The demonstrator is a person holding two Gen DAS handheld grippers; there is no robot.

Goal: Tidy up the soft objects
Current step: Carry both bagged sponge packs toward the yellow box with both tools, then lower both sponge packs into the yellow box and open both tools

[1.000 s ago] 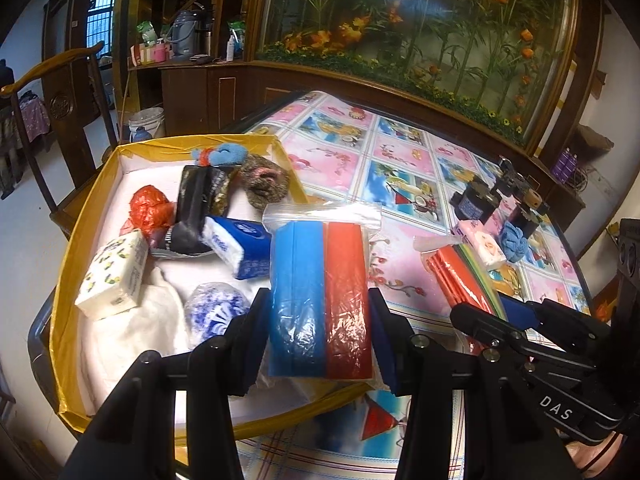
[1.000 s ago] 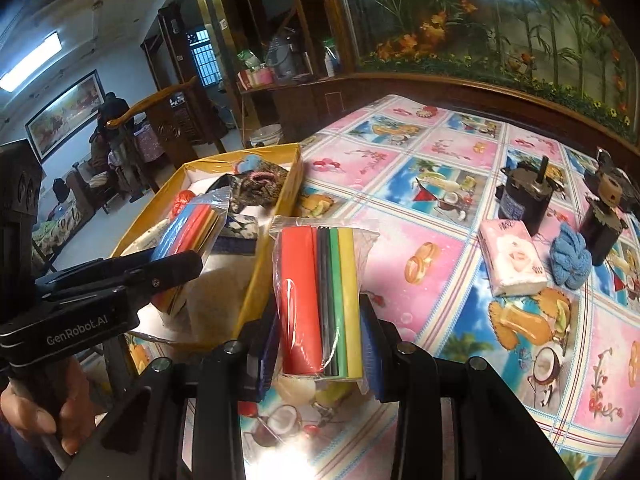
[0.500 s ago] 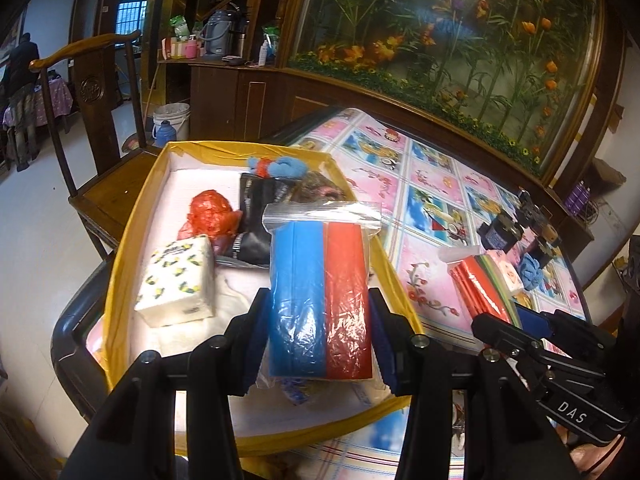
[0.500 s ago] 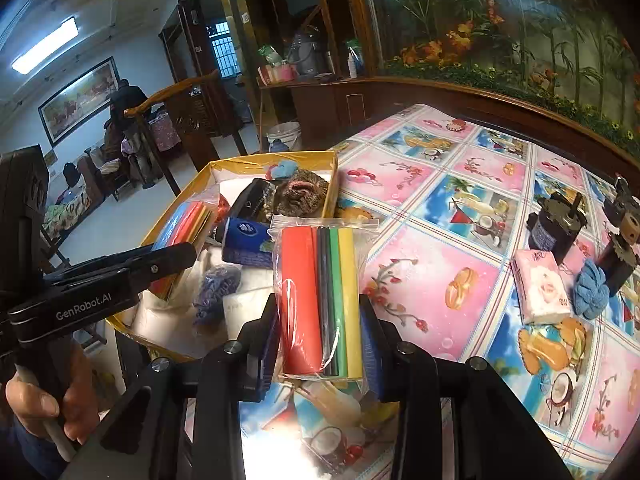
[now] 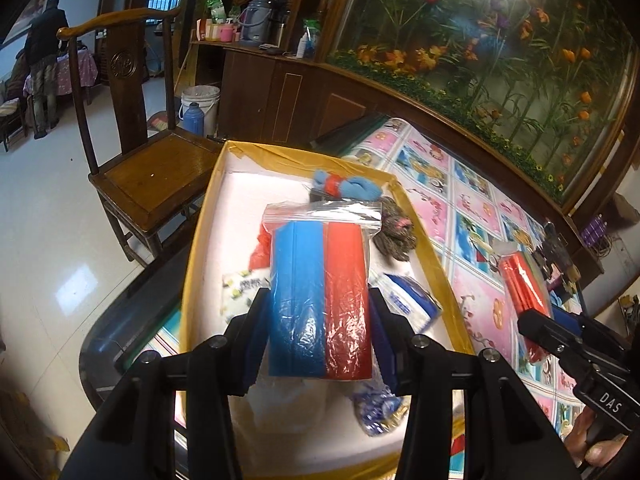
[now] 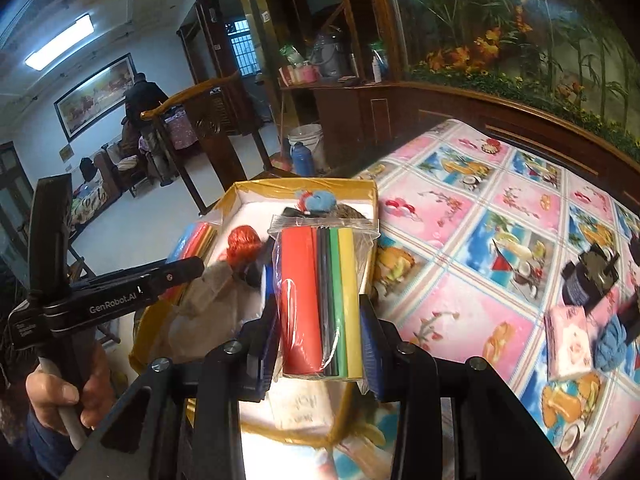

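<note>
Left wrist view: a bagged blue-and-red pack is being held over the yellow-rimmed box, farther across it than a second ago.

The left tongs are being kept closed on that pack, upright between the pads, above a tissue pack and a blue knitted piece lying in the box. A bagged multicoloured pack is being gripped by the right tongs, closed on it, now carried from above the bench to above the box's near rim. The pink tissue pack is being left on the bench.
</note>
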